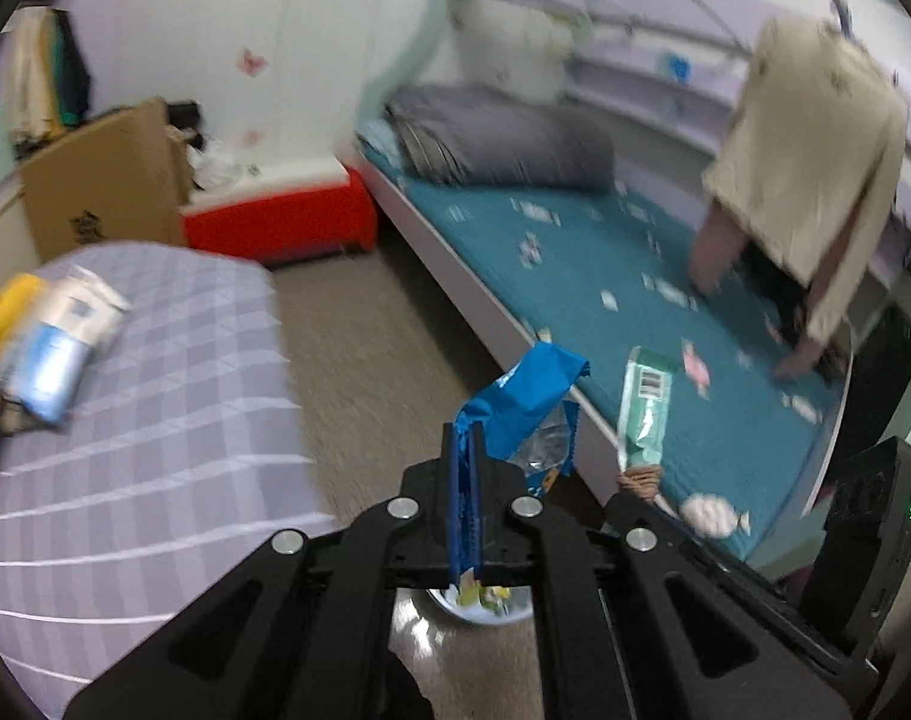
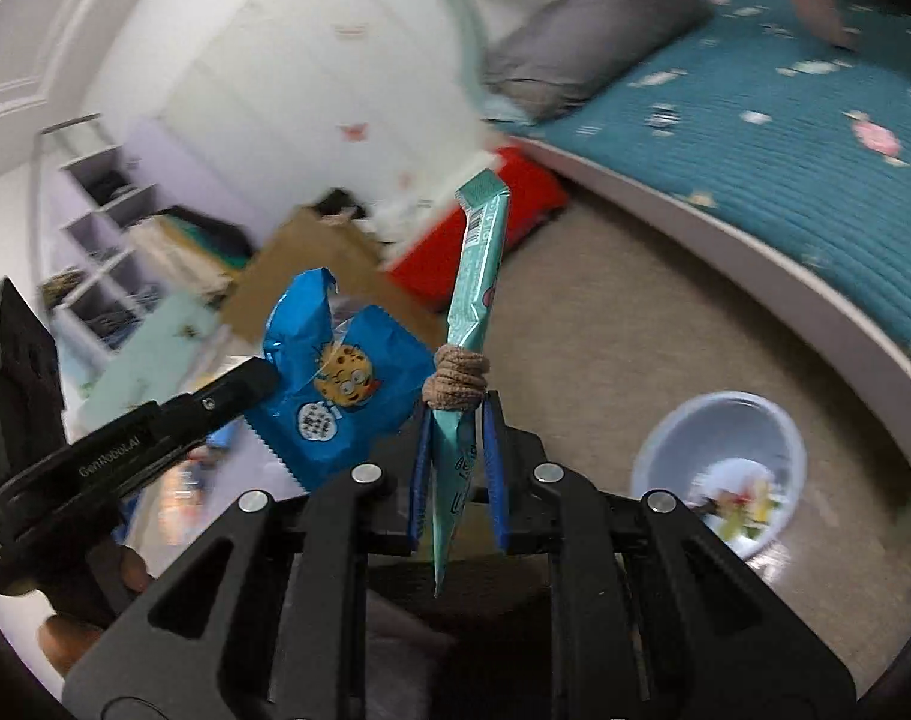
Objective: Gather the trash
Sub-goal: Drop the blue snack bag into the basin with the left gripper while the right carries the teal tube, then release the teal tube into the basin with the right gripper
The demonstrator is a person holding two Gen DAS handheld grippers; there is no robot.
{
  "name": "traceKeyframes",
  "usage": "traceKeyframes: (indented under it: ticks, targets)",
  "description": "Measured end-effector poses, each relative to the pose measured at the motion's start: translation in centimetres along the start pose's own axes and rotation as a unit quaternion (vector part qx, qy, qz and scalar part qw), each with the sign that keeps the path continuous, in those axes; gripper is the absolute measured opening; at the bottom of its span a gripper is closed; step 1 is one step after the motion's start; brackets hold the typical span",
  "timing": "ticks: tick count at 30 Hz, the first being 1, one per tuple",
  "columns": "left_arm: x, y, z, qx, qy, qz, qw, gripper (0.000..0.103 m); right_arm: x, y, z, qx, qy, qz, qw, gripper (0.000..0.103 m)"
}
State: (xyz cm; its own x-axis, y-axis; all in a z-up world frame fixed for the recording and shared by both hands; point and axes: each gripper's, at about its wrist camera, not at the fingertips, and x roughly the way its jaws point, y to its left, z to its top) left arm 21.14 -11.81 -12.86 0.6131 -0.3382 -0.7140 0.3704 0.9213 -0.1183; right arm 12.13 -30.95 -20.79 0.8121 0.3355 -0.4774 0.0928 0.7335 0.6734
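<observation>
Left wrist view: left claw point(image 1: 468, 441) clenched on blue cookie wrapper point(image 1: 524, 402), above carpet beside the bed point(image 1: 725, 420); right wrist view: right claw point(image 2: 460, 450) grasping teal snack packet point(image 2: 476, 276) wound with a brown band point(image 2: 458, 381); white bin point(image 2: 722, 474) on the floor low right, scraps already inside; carrying step, seemingly; next: bring both over the bin, then release.

Motion blur across both views, several items unreadable.
Packages point(image 1: 47, 336) on the checked purple cover: smeared, cut by left edge, labels illegible. Bin point(image 2: 719, 468) contents are a colour smudge; in the left wrist view the left gripper hides most of it. Person point(image 1: 809, 180) on bed blurred, head out of frame. Shelf point(image 2: 95, 240) contents indistinct.
</observation>
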Motion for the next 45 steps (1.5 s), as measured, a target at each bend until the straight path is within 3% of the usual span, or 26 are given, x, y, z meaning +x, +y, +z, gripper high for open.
traceKeyframes:
  ticks: [8,14,19,22,25,30,38,45]
  targets:
    - [12.7,-3.2,-3.7,0.017,0.129,-0.003,0.9915,0.003,3.0,-10.5,-2.6,0.06,0.04,-0.094,0.993,0.016]
    - [19.7,-4.7,-6.2,0.03,0.195,-0.026,0.98,0.004,6.0,-14.3,-4.0,0.088,0.069,-0.126,0.986,0.016]
    - [23.6,-4.9,-7.2,0.027,0.222,-0.025,0.9744,0.007,7.4,-16.0,-4.5,0.095,0.081,-0.146,0.981,0.016]
    - [26.0,-4.4,-7.8,0.007,0.254,-0.039,0.9663,0.018,8.3,-17.2,-5.0,0.105,0.093,-0.154,0.978,0.016]
    - [27.2,-4.1,-8.7,-0.006,0.27,-0.051,0.9616,0.044,8.8,-17.7,-5.5,0.11,0.101,-0.158,0.976,0.017]
    - [28.2,-3.3,-9.5,-0.017,0.282,-0.044,0.9584,0.047,9.8,-18.3,-6.2,0.113,0.116,-0.163,0.973,0.017]
    - [27.9,-2.1,-9.9,0.0,0.286,-0.012,0.9582,0.064,11.1,-17.7,-6.3,0.11,0.126,-0.163,0.972,0.017]
    - [26.1,-1.0,-8.8,-0.001,0.262,0.006,0.965,0.07,11.7,-16.4,-5.3,0.1,0.118,-0.158,0.975,0.02]
